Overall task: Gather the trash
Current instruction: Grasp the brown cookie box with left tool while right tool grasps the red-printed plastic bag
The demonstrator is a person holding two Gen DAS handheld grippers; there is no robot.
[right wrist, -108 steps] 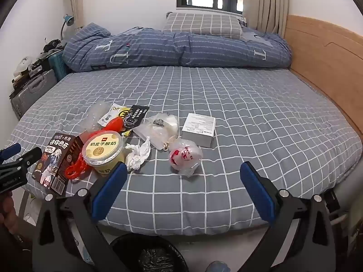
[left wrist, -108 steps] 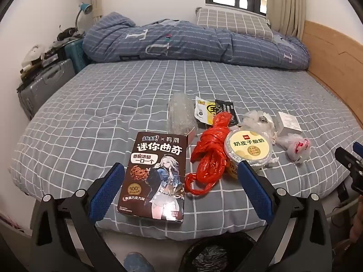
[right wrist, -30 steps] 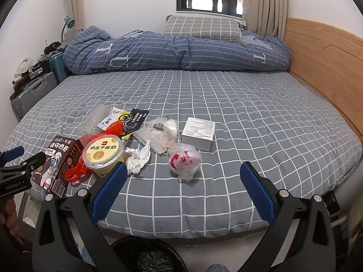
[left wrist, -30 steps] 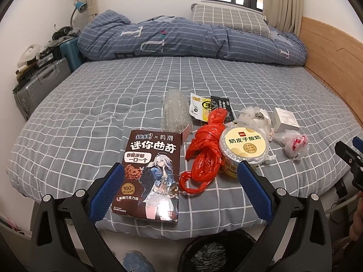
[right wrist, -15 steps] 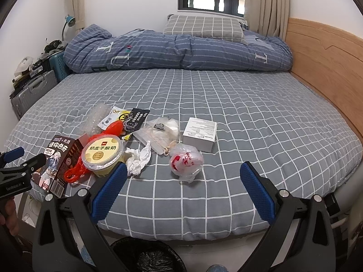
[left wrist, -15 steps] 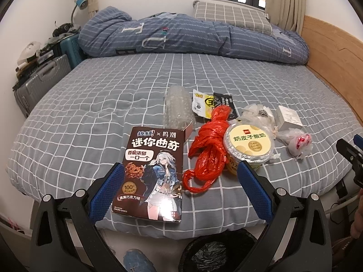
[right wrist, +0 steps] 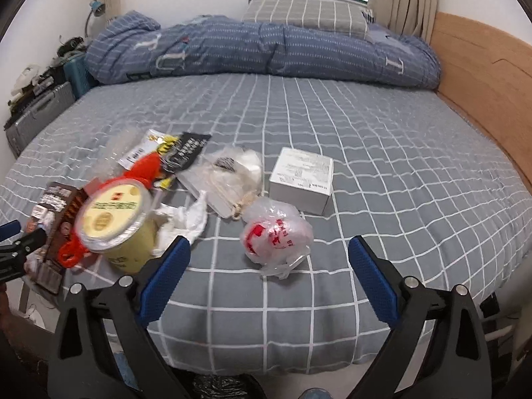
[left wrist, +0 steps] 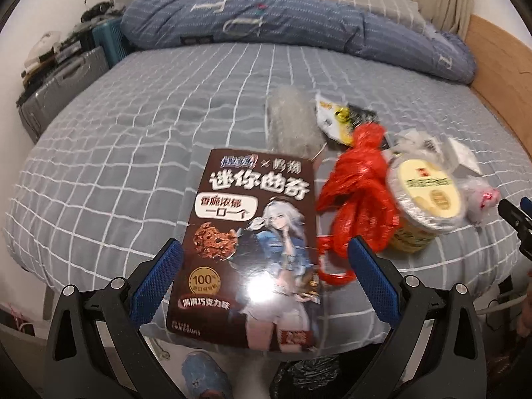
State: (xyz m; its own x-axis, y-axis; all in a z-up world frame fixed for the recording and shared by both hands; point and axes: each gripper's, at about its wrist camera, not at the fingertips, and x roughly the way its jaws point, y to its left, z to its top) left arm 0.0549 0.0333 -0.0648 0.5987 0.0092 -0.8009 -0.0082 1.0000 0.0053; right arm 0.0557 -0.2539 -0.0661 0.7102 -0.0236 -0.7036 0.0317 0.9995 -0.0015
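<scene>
Left gripper [left wrist: 262, 272] spread wide, straddling the near end of the box [left wrist: 252, 232] at the bed [left wrist: 133, 126] edge, pads clear of it. Right gripper [right wrist: 269, 276] also spread, empty, nearest the knotted bag [right wrist: 276, 232]. Beside the box: red bag [left wrist: 359, 196], cup [left wrist: 425, 199]. Bin [right wrist: 219, 387] below, on the floor.

A grey bedsheet with a white grid [right wrist: 382, 173] carries a dark brown printed cookie box [left wrist: 252, 229], crumpled red plastic bag [left wrist: 360, 193], pale yellow lidded cup [right wrist: 116, 219] and plain white carton [right wrist: 301, 174].
</scene>
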